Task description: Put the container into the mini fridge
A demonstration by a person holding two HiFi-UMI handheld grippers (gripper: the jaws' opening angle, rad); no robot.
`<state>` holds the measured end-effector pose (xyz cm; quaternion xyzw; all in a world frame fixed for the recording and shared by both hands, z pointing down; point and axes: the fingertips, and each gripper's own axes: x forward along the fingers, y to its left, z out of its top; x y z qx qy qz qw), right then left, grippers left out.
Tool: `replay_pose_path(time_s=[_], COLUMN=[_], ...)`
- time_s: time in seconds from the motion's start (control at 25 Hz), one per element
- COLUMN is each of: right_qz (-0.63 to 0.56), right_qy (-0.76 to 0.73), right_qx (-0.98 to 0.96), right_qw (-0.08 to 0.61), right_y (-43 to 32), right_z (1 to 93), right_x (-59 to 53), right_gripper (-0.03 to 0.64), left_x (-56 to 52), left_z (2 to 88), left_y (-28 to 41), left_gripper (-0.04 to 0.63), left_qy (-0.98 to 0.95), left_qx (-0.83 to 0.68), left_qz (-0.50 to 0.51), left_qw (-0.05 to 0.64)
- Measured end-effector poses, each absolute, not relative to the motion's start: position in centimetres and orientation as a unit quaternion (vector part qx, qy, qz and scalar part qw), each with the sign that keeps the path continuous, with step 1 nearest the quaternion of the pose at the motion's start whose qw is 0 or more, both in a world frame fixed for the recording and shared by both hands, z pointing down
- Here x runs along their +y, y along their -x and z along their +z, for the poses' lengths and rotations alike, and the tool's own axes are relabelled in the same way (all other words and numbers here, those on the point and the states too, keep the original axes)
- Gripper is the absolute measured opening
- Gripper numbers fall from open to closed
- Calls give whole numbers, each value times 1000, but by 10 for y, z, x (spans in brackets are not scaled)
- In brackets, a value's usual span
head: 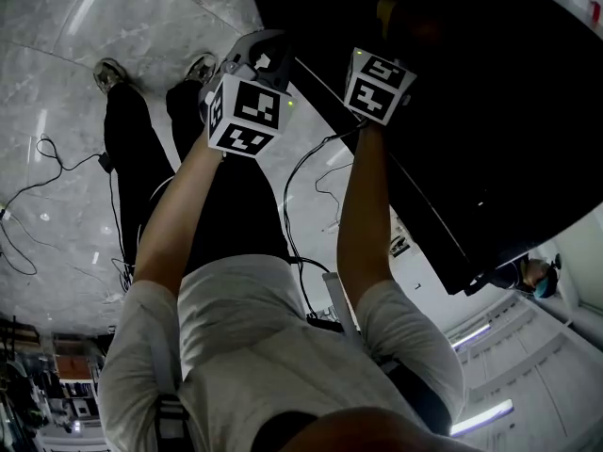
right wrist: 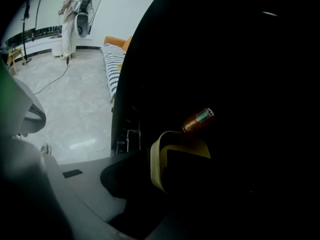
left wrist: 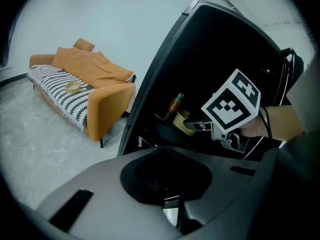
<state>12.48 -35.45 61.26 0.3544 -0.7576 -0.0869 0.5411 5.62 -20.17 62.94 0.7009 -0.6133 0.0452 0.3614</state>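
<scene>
The black mini fridge stands open, and its inside is very dark. A pale yellow container sits on a shelf in it, upright, beside a brown bottle. My right gripper reaches into the fridge with its fingertips at the container's rim. In the right gripper view the container fills the space just ahead of the jaws, which stand apart and do not visibly press on it. The bottle shows behind it. My left gripper hangs outside the fridge with nothing in it, and its jaws are not clear.
An orange sofa with a striped cover stands to the left, along the white wall. Cables trail over the marble floor. A person stands far off beside some equipment. The fridge's door edge rises close on the left.
</scene>
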Motion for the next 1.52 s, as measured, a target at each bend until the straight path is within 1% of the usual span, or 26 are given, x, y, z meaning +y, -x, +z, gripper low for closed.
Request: replay_pose_path(time_s=[0.24,0.28,0.32,0.36,0.48,0.64,0.76,0.92,1.0,1.2,1.52], right_qz=[-68,-64,-59,-52,-20,30,50,71,67,40,31], right_qy=[-372,-377,-382,-386,-391,-388,-386,-407,-416,-435,-509], right_qx=[-778,-782,-787,-794,-820,-848,-857,-863,-865,-867,-842], right_qw=[501,493,481,467,418,360,337,291,272,240,176], right_y=[-119,-117,-115,-110,-89,-67,-55,-41,-34,-23,-32], right_z=[584,576,569,562,546,521,503,469,449,403,322], right_x=[-339,-334,-329,-322,-294,-255,-227,-206,-202,-186,-148], right_gripper=[147,125,82,57,41,38,38,38,38,38,38], left_x=[-196,-194,-191,-187,-167,-152,-141,-134,-134,-123,-97], left_z=[604,597,591,586,576,547,525,489,471,436,362], left_y=[-43,-41,-37,-33,-13,12,26,42,48,51,62], left_gripper=[12,12,12,12,12,12,12,12,12,12,12], left_qy=[-698,-699,-700,-701,-702,-706,-708,-725,-728,-742,-779], left_qx=[-620,-620,-620,-621,-625,-630,-631,-633,-637,-627,-601], left_qz=[48,49,51,52,56,62,65,103,112,94,81], left_qw=[355,353,349,346,336,318,309,251,227,215,160])
